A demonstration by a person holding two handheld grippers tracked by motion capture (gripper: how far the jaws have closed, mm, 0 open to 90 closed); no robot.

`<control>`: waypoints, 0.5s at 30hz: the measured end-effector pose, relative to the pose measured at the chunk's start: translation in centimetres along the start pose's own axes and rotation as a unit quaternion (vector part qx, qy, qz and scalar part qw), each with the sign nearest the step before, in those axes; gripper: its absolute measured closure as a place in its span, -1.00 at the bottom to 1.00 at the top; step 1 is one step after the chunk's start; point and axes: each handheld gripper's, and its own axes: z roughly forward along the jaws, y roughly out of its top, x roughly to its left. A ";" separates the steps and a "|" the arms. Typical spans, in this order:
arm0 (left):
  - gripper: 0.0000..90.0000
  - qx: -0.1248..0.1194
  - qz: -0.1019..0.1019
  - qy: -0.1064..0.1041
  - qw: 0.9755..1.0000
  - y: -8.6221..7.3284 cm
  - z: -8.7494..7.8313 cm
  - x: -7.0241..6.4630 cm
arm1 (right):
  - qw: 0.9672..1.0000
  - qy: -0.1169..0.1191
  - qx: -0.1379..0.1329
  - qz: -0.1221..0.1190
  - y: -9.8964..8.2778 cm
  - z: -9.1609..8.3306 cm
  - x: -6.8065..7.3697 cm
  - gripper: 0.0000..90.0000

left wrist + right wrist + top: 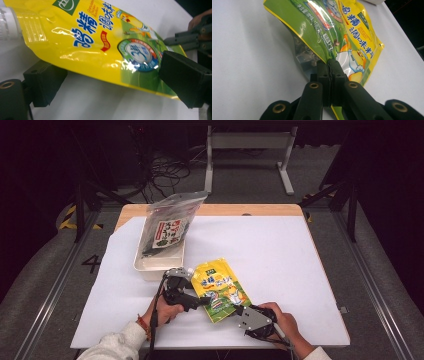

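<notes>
Holding the pouch by its bottom edge, the right gripper pinches tight while the left gripper stands wide around it, and the tray with one bag is still to reach.

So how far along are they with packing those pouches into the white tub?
One dark pouch already stands in the white tub. The yellow pouch is in hand: the right gripper pinches its bottom edge, while the left gripper stands open around it near the cap. It likely has yet to go into the tub.
</notes>
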 end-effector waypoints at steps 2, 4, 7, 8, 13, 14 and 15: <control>-0.77 -0.002 -0.013 0.003 1.000 0.2 0.3 0.2 | 1.000 0.003 -0.004 -0.003 -0.1 0.0 0.0 0.95; -0.75 -0.006 -0.018 0.009 1.000 0.4 0.5 0.2 | 1.000 0.006 -0.005 -0.008 -0.2 0.0 0.1 0.94; -0.54 -0.005 -0.014 0.028 0.999 0.7 0.7 0.1 | 1.000 0.008 -0.006 -0.014 -0.2 -0.1 0.1 0.93; -0.46 -0.010 -0.024 0.023 0.999 0.8 0.8 0.0 | 1.000 0.007 -0.007 -0.016 -0.2 -0.1 0.2 0.93; 0.42 -0.048 -0.003 0.037 0.998 0.9 0.1 0.1 | 1.000 0.011 -0.012 -0.020 -0.3 -0.3 0.2 0.90; 0.64 -0.052 0.000 0.037 0.998 0.9 0.0 0.0 | 1.000 0.014 -0.013 -0.021 -0.3 -0.4 0.3 0.90; 0.74 -0.053 0.009 0.037 0.998 1.0 -0.1 -0.2 | 1.000 0.013 -0.013 -0.024 -0.3 -0.4 0.3 0.90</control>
